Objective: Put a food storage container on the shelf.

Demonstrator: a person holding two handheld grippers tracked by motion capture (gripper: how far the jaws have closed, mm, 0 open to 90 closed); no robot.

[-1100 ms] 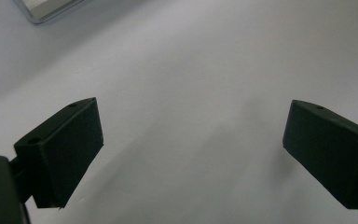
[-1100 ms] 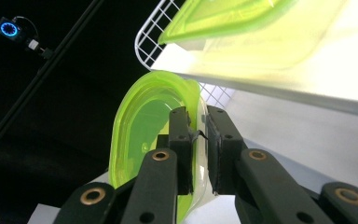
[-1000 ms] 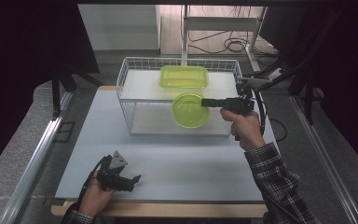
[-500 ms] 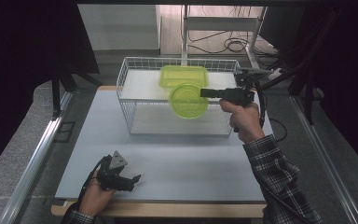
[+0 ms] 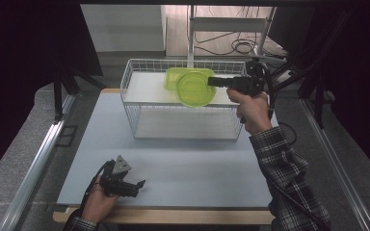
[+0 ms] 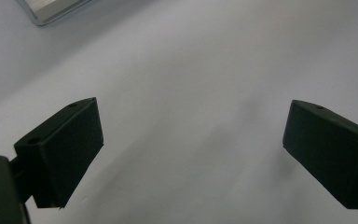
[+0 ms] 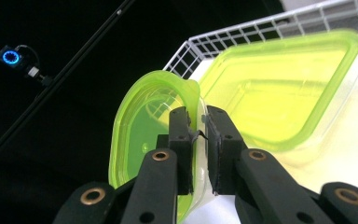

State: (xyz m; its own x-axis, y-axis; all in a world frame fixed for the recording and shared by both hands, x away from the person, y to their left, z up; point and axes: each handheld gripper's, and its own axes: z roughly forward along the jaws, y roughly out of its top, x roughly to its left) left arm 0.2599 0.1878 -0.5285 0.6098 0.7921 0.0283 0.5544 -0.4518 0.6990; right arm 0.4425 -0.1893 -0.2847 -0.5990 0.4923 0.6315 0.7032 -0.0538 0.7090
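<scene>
Two green containers sit at the wire basket [image 5: 183, 122]: right gripper [image 5: 213, 81] pinches the round tub's [image 5: 192, 90] rim above it, beside the rectangular tub [image 5: 178, 75]; left gripper [image 5: 137, 185] rests open on bare grey table [image 5: 197, 163].

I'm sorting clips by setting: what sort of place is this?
Likely a lab recording bench: black curtains surround a pale table, cables lie on the floor behind, and a wire basket holds green containers.
</scene>
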